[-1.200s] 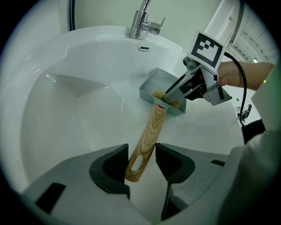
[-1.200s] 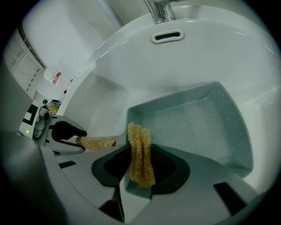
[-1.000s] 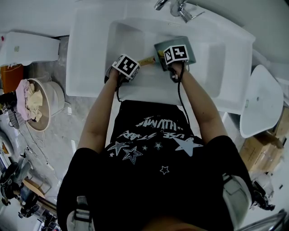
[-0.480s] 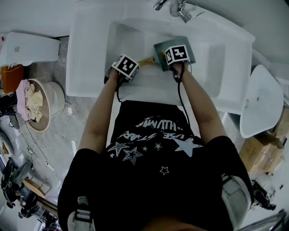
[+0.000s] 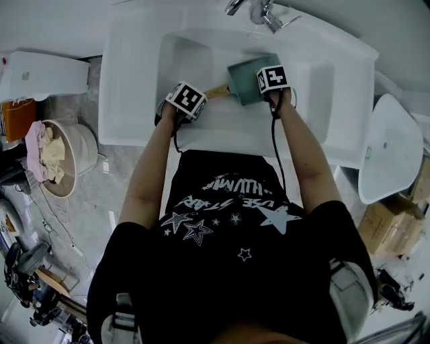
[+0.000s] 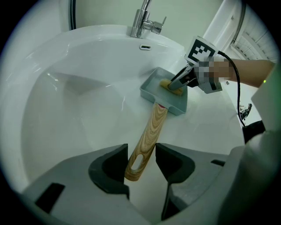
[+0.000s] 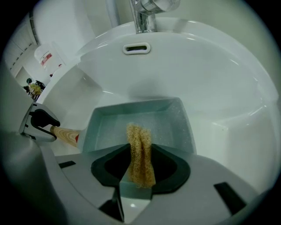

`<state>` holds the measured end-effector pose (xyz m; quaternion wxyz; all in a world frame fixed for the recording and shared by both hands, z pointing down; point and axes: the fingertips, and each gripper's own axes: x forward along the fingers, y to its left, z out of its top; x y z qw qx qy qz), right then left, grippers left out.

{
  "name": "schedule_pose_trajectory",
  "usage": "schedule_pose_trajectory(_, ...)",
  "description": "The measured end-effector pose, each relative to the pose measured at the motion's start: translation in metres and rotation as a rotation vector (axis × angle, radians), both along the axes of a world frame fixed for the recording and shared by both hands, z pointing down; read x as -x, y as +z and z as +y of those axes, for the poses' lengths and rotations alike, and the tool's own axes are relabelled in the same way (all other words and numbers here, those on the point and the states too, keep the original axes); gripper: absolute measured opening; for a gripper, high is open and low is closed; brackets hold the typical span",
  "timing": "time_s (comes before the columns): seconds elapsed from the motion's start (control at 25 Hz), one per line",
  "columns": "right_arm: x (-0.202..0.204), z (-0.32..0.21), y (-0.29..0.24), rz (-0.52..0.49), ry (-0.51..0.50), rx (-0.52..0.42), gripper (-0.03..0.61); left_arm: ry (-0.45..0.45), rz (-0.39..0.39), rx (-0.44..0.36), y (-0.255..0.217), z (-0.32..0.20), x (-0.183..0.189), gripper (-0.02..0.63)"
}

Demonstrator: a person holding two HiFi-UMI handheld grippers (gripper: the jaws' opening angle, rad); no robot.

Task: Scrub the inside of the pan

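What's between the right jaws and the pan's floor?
A yellow scrubbing pad, clamped in the right gripper, reaching into the pan; seen in right gripper view.

A white sink (image 5: 134, 80) carries a chrome faucet (image 5: 259, 12) at its back rim, with an overflow slot (image 7: 136, 48) just below it. Left of the sink, a bucket (image 5: 84, 144) holds crumpled cloths (image 5: 46, 149). Right of the sink lies a cardboard box (image 5: 390, 228).

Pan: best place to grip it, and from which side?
Grip the wooden handle near its holed end, from the front of the sink, jaws across its width: it juts out of the pan toward that side, slim, straight. The left gripper clamps there.
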<state>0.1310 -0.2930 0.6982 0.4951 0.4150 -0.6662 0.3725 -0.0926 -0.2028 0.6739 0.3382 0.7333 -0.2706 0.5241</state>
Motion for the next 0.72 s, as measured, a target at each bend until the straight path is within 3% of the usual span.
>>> schedule_pose_trajectory(0.2, -0.021, -0.008, -0.001, 0.059, 0.008, -0.029, 0.147, -0.005, 0.003, 0.003, 0.0, 0.0, 0.001, 0.195)
schedule_pose_trajectory(0.72, -0.036, -0.013, -0.002, 0.04, 0.089, -0.039, 0.149, -0.006, -0.003, 0.002, 0.0, 0.001, 0.001, 0.195)
